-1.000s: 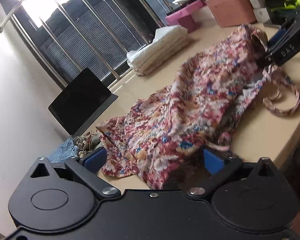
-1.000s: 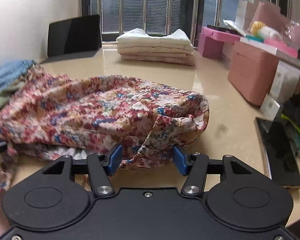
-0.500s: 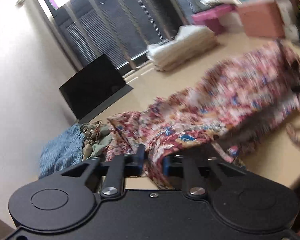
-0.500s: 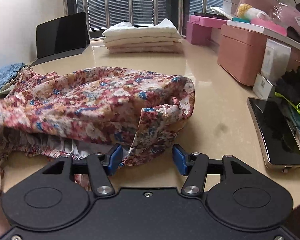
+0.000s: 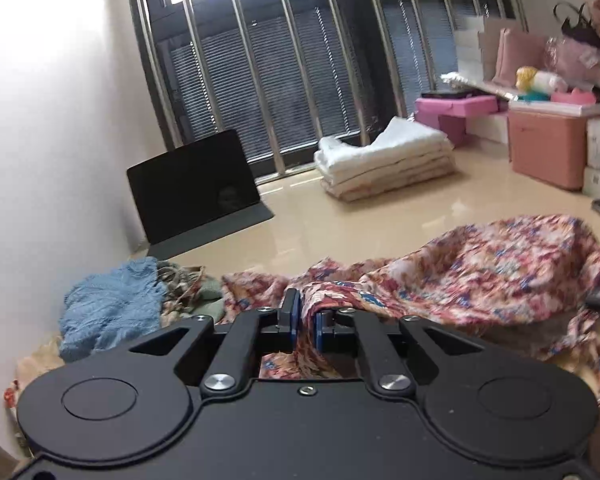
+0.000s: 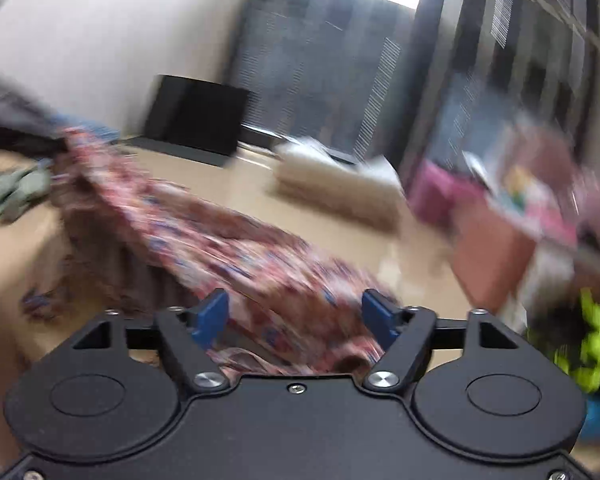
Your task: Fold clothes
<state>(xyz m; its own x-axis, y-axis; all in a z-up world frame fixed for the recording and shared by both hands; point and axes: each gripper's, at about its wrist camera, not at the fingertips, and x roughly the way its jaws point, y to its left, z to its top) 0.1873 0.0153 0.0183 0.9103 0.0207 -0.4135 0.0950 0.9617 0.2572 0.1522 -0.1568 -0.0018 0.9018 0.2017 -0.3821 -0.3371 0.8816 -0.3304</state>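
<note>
While left tongs (image 5: 305,317) pinch floral garment (image 5: 480,276), right tongs (image 6: 296,312) are opening.

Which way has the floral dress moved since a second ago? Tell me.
Yes. The left gripper has lifted the dress edge off the table, toward the tablet side.

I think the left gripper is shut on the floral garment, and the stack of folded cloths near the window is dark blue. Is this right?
Not quite. The left gripper is indeed shut on the floral garment, but the stack of folded cloths near the window is white and cream, not dark blue. The left wrist view shows this clearly.
</note>
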